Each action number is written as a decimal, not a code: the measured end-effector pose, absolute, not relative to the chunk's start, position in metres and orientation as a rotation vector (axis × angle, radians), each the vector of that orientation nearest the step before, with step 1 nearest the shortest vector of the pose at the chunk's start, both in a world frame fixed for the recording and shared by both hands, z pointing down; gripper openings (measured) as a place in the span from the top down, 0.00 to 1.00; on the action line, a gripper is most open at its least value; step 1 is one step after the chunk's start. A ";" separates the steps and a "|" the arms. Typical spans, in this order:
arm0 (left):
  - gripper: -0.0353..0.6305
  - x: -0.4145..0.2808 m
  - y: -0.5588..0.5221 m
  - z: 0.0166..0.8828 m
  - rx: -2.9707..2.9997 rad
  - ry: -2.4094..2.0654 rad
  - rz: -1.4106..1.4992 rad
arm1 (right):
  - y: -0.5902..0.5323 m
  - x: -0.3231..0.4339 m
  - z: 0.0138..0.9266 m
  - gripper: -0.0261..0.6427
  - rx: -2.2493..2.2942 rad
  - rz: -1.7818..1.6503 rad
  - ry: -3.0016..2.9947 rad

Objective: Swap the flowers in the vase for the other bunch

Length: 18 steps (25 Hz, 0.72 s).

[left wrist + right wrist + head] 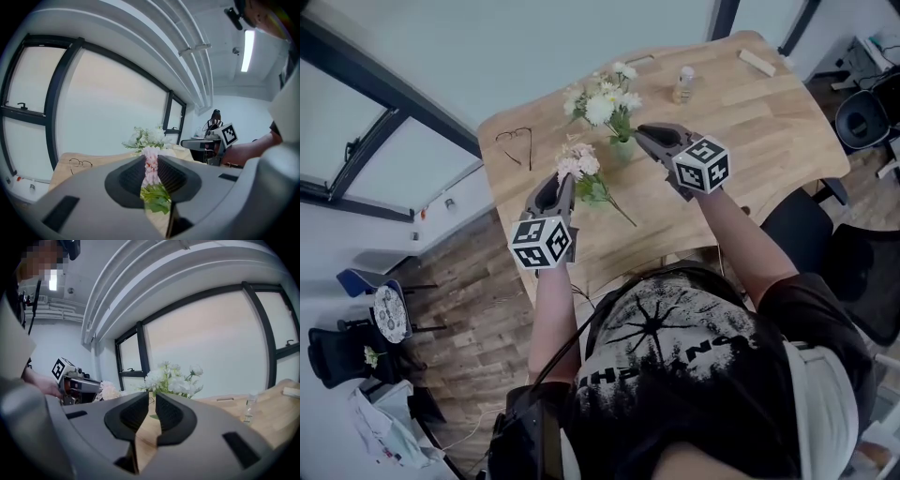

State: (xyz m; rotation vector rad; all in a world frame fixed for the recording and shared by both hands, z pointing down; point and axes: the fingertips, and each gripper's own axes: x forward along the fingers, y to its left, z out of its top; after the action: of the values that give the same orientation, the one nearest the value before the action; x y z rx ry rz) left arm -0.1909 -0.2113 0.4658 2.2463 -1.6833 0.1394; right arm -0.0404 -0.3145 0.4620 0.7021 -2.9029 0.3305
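- The wooden bench [750, 122] carries everything, and the person stands at its near edge with a claw in each hand.
- The left claw [566, 180] is clenched on the pink bunch [578, 161]. The blooms stick out past its tips, and the leaves and a long stem trail back toward the person.
- The right claw [639, 131] is drawn nearly together on the stems of the white bunch [602, 98], just above the vase.
- The white bunch stands upright in the vase [622, 150] at mid-bench, with the pink blooms just beside it.
- A pair of glasses [516, 145] lies toward the bench's left edge.
- A small clear bottle [684, 84] stands beyond the right claw.
- A wooden block [757, 62] lies near the far right corner.
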 end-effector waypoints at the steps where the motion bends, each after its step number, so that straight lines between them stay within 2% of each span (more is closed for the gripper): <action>1: 0.81 -0.194 -0.209 0.464 2.254 -1.682 0.135 | -0.310 -0.041 0.458 0.88 0.705 0.326 -2.913; 18: 0.81 -0.227 -0.175 0.442 2.372 -1.652 0.145 | -0.231 -0.060 0.427 0.89 0.812 0.296 -2.984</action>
State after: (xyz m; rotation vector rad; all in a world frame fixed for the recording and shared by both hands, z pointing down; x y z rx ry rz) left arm -0.2266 -0.1752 0.4416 2.3724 -1.6520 0.1451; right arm -0.0602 -0.2311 0.4265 0.8124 -2.9840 0.2958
